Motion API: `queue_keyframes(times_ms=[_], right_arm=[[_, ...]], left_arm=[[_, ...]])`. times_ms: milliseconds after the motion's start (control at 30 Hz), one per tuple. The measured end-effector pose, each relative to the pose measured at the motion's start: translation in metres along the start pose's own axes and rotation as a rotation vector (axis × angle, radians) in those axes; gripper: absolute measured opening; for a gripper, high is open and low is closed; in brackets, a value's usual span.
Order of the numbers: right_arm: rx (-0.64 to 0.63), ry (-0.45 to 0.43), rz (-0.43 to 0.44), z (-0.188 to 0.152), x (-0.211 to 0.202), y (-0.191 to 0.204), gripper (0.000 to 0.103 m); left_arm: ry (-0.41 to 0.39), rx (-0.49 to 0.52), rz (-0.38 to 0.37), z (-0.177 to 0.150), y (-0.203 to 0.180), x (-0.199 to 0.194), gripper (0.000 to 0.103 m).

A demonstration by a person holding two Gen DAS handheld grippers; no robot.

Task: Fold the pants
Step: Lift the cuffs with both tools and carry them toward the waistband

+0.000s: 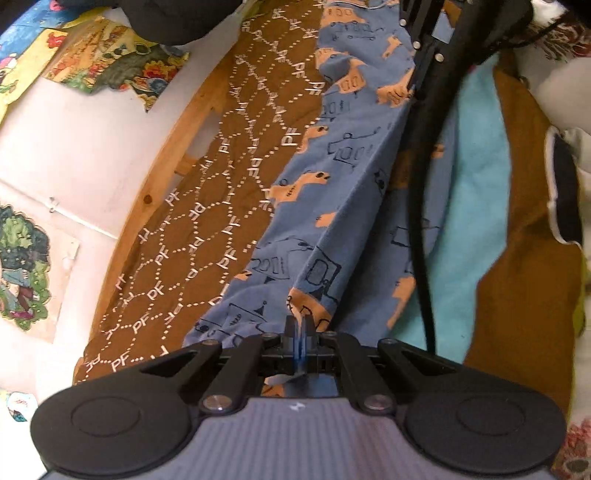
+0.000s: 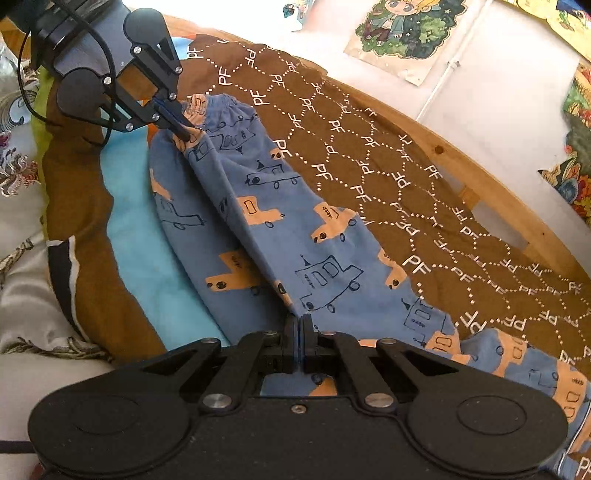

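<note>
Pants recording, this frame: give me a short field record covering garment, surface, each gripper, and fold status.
garment: blue pants with orange and outlined vehicle print, lying stretched lengthwise
surface: brown PF-patterned cloth over a wood-framed bed; a light blue cloth lies beside the pants
left gripper: shut on the pants fabric near the waistband end
right gripper: shut on the pants fabric at the opposite end
fold status: a raised ridge of fabric runs between the two grips; no crosswise fold yet
wall: white, with cartoon stickers
</note>
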State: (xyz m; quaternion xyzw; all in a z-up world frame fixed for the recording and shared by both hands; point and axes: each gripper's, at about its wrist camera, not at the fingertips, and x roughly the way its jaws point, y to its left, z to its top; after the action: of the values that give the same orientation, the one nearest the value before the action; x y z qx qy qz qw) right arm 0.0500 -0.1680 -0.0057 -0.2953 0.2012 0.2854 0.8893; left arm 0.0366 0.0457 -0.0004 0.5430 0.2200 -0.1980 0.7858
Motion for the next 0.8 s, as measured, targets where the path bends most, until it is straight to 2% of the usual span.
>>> queue_keyframes(times_ms=[133,400,533,633,700,733,767,800], right_arm=[[0.014,0.015,0.021,-0.004,0.001,0.004,0.0],[0.036,0.01,0.044,-0.004,-0.005,0.004,0.0],[0.025,0.021,0.054,-0.008,-0.001,0.008,0.0],[0.016,0.025,0.054,-0.008,0.0,0.008,0.0],[0.025,0.035,0.06,-0.008,0.001,0.005,0.007],[0.033,0.034,0.065,-0.008,-0.002,0.003,0.011],[0.049,0.03,0.074,-0.008,-0.005,-0.001,0.021],[0.066,0.021,0.08,-0.007,-0.01,-0.005,0.034]], left_arm=[[0.021,0.013,-0.033,-0.004,-0.003,0.001,0.001],[0.027,0.029,-0.037,-0.008,-0.012,-0.01,0.001],[0.054,0.063,-0.056,-0.008,-0.017,0.002,0.001],[0.064,0.04,-0.09,-0.008,-0.015,0.004,0.003],[0.06,-0.001,-0.113,-0.009,-0.01,0.002,0.008],[0.058,-0.053,-0.135,-0.011,-0.004,-0.002,0.023],[0.058,-0.109,-0.151,-0.013,0.002,-0.005,0.048],[0.052,-0.181,-0.157,-0.016,0.009,-0.01,0.057]])
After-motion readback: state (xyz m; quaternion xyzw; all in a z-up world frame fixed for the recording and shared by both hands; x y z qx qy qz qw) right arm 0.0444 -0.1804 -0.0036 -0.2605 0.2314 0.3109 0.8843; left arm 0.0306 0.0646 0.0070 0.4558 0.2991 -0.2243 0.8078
